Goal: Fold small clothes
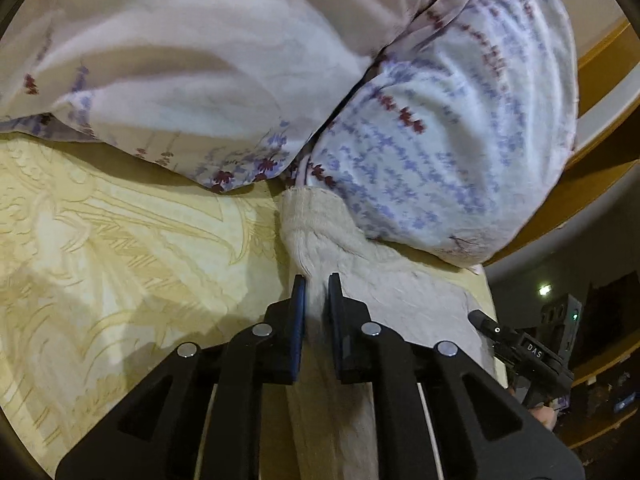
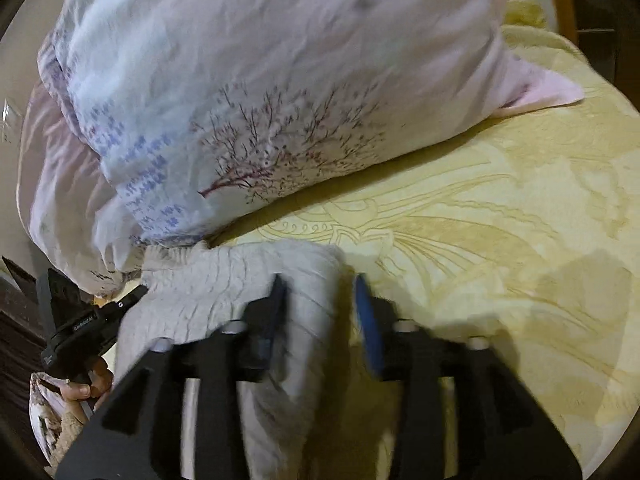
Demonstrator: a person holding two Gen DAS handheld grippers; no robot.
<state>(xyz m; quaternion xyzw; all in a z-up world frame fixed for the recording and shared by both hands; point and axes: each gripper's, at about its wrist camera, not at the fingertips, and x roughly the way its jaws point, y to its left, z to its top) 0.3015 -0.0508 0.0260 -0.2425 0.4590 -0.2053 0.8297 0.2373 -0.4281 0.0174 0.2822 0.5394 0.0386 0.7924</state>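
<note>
A small pale grey-beige garment [image 1: 360,272] lies on the yellow patterned bedspread [image 1: 120,248], its ribbed edge against the pillows. My left gripper [image 1: 317,284] is shut on a fold of this garment. In the right wrist view the same garment [image 2: 224,280] lies under my right gripper [image 2: 320,284], whose jaws stand apart around the cloth's right edge, open. The right gripper also shows in the left wrist view [image 1: 516,344] at the right, and the left gripper shows in the right wrist view [image 2: 92,320] at the left.
Two floral pillows [image 1: 440,140] [image 2: 260,100] lie at the head of the bed, right behind the garment. A wooden headboard [image 1: 600,52] stands beyond them. The bed's edge [image 1: 492,320] runs close to the garment. The yellow bedspread [image 2: 500,240] extends to the right.
</note>
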